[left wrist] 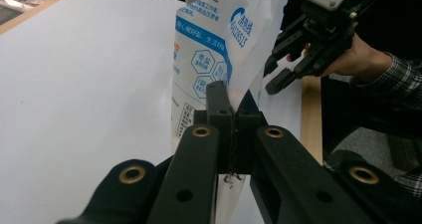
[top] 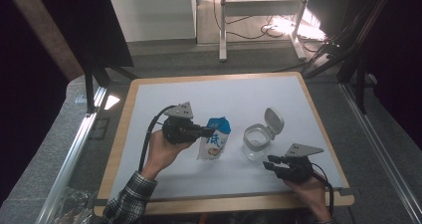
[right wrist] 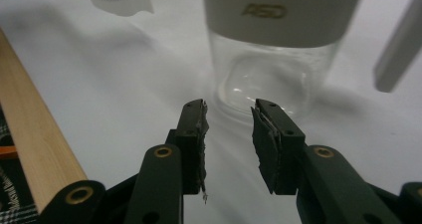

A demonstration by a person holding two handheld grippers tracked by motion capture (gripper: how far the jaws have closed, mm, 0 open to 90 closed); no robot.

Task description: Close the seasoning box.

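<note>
A white and blue printed bag [top: 214,140] stands upright on the white table top [top: 199,97], left of centre. My left gripper [top: 209,132] comes at it from the left and is shut on the bag's edge; in the left gripper view the jaws [left wrist: 230,102] pinch the thin plastic of the bag [left wrist: 219,45]. A clear jar [top: 256,143] with a white collar and its flip lid [top: 273,119] raised stands to the bag's right. My right gripper [top: 271,164] sits just in front of the jar, open. In the right gripper view its jaws [right wrist: 230,114] stand apart with nothing between them, short of the jar [right wrist: 271,69].
The table has a wooden rim [top: 224,201] along its near edge, close under the right hand. My right gripper [left wrist: 271,77] and its hand also appear beyond the bag in the left gripper view. Desk legs and cables [top: 259,30] stand on the floor behind the table.
</note>
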